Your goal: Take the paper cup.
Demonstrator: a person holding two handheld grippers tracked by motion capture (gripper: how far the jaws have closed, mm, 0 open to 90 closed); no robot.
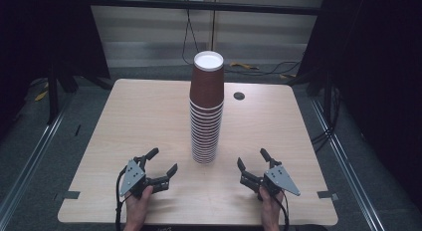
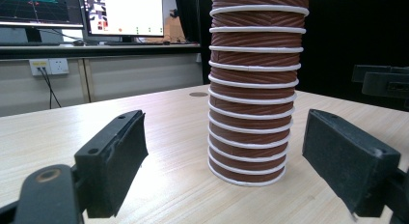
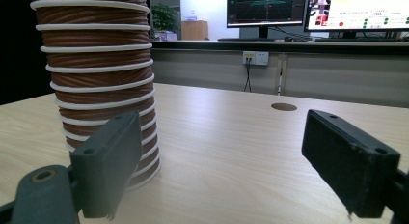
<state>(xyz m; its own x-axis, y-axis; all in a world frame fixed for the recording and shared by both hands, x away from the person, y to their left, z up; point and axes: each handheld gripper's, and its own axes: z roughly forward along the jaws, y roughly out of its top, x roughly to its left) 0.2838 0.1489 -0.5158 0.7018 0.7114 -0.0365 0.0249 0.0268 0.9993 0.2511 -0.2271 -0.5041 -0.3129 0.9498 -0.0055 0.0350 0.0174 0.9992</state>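
A tall stack of brown ribbed paper cups (image 1: 206, 111) with white rims stands upside down at the middle of the wooden table (image 1: 144, 116). My left gripper (image 1: 163, 160) rests low near the front edge, left of the stack, jaws wide apart and empty. In the left gripper view the stack (image 2: 253, 89) stands a little beyond the left gripper (image 2: 226, 154), between the lines of its jaws, untouched. My right gripper (image 1: 251, 157) sits to the right of the stack, also open and empty. In the right gripper view the stack (image 3: 96, 79) rises behind the left jaw of the right gripper (image 3: 226, 156).
A round cable hole (image 1: 239, 96) lies in the tabletop behind and right of the stack. Cables (image 1: 249, 67) trail on the floor past the far edge. Monitors (image 2: 128, 14) stand on a desk against the far wall. Dark frames flank the table.
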